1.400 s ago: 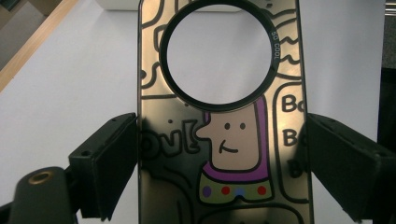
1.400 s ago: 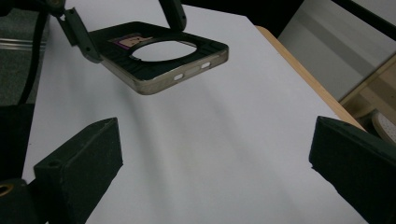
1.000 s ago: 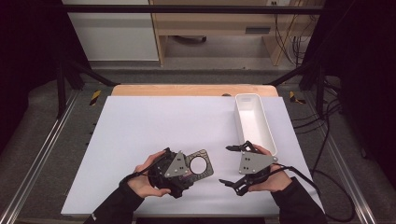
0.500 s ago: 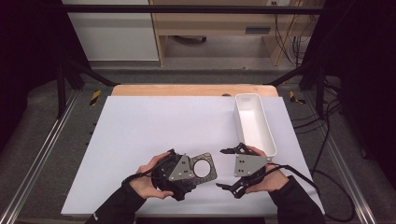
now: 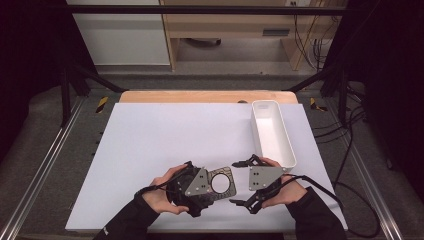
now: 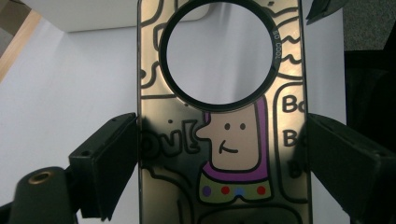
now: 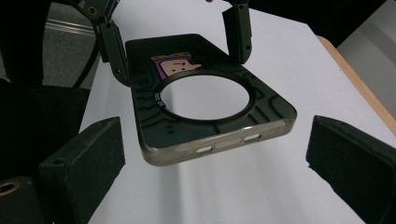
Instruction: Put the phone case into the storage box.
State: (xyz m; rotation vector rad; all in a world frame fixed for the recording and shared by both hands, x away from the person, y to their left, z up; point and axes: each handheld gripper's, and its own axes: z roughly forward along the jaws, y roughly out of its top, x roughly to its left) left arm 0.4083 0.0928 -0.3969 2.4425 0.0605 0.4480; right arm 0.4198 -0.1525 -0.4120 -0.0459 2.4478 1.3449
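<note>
The left gripper (image 5: pixel 212 185) clamps a translucent smoky phone case with a cartoon print and a large round camera cut-out (image 6: pixel 224 116) by its two long edges, one black jaw pressed on each side, so the case hangs level just above the white table sheet (image 5: pixel 165 140) with its free end pointing at the right gripper (image 5: pixel 245 182). That grip leaves the end with the ring clear, probably so the other tool can take it. The right gripper's jaws stand wide apart, flanking the near end without touching it. The white oblong plastic bin (image 5: pixel 272 132) looks empty, though its floor is hard to judge. Against a second earlier, the right gripper has edged closer to the case, while the left has barely shifted.
</note>
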